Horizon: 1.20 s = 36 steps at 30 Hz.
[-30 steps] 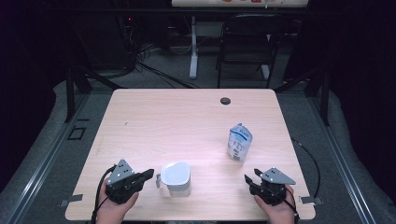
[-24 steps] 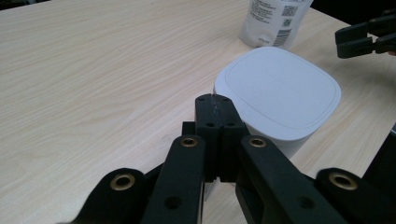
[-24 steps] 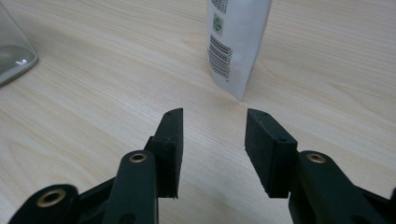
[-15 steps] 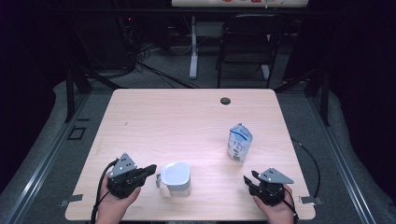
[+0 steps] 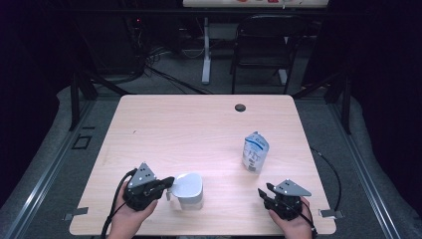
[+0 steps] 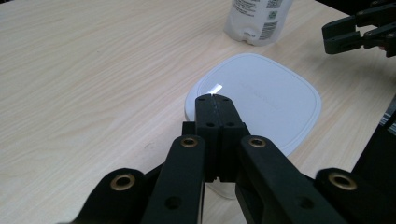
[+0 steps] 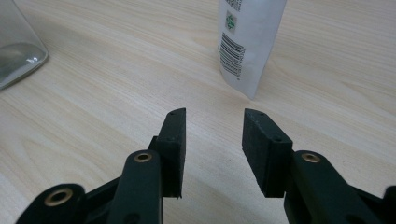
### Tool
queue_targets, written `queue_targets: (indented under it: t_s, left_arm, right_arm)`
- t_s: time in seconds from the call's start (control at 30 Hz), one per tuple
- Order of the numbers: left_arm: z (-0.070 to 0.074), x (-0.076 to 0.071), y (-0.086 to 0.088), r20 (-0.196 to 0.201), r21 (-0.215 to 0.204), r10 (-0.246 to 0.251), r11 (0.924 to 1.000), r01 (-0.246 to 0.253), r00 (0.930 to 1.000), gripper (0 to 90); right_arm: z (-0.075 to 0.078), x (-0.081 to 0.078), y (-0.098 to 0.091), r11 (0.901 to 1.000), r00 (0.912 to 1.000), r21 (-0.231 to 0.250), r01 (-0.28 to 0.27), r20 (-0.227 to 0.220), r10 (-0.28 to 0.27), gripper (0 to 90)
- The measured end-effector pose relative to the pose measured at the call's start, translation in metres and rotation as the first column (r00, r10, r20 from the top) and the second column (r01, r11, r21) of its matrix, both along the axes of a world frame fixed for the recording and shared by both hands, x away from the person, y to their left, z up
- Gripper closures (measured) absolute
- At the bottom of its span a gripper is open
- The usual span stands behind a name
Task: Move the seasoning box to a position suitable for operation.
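Note:
A clear container with a white square lid (image 5: 189, 189) (image 6: 261, 100) stands near the table's front edge. My left gripper (image 5: 170, 181) (image 6: 215, 98) is at the lid's left rim, jaws pressed together on a thin white tab of the lid that pokes out at the tips. A white pouch with a barcode (image 5: 255, 153) (image 7: 250, 42) stands upright to the right. My right gripper (image 5: 263, 191) (image 7: 212, 119) rests low in front of the pouch. Its jaws are apart with only bare table between them, and they have just been closing a little.
The wooden table (image 5: 199, 124) has a small black grommet (image 5: 240, 107) near its far edge. A dark chair (image 5: 263, 45) and a desk leg stand beyond the table. The container's glass wall (image 7: 18, 51) shows at the far left of the right gripper view.
My left gripper has edged slightly right, onto the container's rim. The right hand has stayed in place and its jaws stand a little narrower.

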<state>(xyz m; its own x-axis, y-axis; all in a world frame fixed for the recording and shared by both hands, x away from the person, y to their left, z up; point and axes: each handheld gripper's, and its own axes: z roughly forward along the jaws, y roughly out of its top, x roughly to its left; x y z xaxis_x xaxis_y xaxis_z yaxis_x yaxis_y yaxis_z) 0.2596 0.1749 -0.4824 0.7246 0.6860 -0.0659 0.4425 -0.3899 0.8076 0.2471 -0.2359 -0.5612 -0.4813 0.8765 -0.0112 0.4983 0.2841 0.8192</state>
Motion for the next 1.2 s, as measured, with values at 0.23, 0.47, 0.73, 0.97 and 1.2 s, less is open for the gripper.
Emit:
queue_targets:
  t_s: [0.23,0.47,0.73,0.97,1.2]
  left_arm:
    - [-0.001,0.001,-0.002,0.005,0.005,-0.001,1.0,0.001,1.0,90.0]
    - [-0.001,0.001,-0.005,0.003,0.011,-0.005,0.9999,0.005,1.0,90.0]
    - [-0.001,0.001,-0.004,0.004,0.015,0.005,0.9999,-0.005,1.0,90.0]
    - [-0.002,0.0,-0.002,0.006,0.016,0.012,0.9998,-0.013,0.9999,90.0]
    - [-0.002,0.0,-0.002,0.01,0.018,0.012,0.9998,-0.012,0.9999,90.0]
  right_arm:
    - [0.001,-0.001,0.0,1.0,1.0,0.007,-0.002,-0.003,0.002,59.6]
    - [0.001,-0.002,0.0,1.0,1.0,0.003,-0.003,-0.006,0.003,59.1]
    - [0.003,-0.003,0.001,1.0,1.0,-0.001,-0.004,0.002,0.004,57.3]
    - [0.004,-0.004,0.005,0.9999,0.9998,0.0,-0.016,0.013,0.016,54.7]
    - [0.013,-0.007,0.018,0.9987,0.9985,0.0,-0.051,0.021,0.051,52.1]
